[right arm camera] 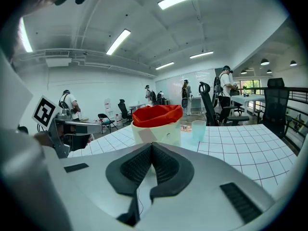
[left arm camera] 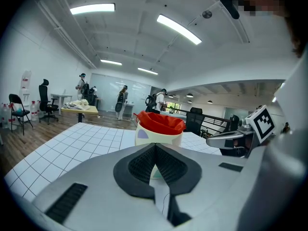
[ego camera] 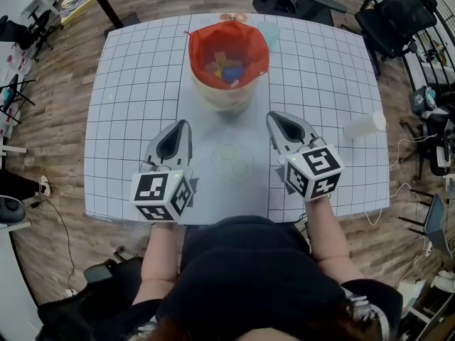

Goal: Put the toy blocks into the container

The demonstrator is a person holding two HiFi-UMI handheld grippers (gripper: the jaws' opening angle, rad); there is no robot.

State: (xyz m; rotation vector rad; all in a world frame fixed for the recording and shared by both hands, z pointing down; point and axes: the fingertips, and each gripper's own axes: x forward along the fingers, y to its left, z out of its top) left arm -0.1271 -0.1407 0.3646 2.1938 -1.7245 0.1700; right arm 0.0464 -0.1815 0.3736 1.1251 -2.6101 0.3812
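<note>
The toy blocks (ego camera: 226, 69) lie in a small heap of yellow, blue and red at the bottom of the container (ego camera: 227, 94). This is a cream tub lined with a red bag, and it stands straight ahead of both sets of fingertips, between their lines of aim. No block shows on the table (ego camera: 128, 119) in front of or beside the fingers, so I judge the loading done, or nearly so.

The left gripper (ego camera: 187, 125) and the right gripper (ego camera: 271, 117) flank the tub's near wall, each short of it and not touching it. Both pairs of ribbed pads are pressed together with nothing between them, and each gripper view shows only the tub beyond the closed tips. This matched, empty pose reads as a resting stance, not a reach.

Between the 2 grippers, behind the fingertips and nearer the person, faint greenish rings (ego camera: 233, 160) mark the tabletop; I cannot tell what they are. Beyond the right fingertips, beside the tub, stands 1 pale translucent cup (right arm camera: 198, 129). Well off to their right, a clear cup (ego camera: 364, 126) lies on its side.
</note>
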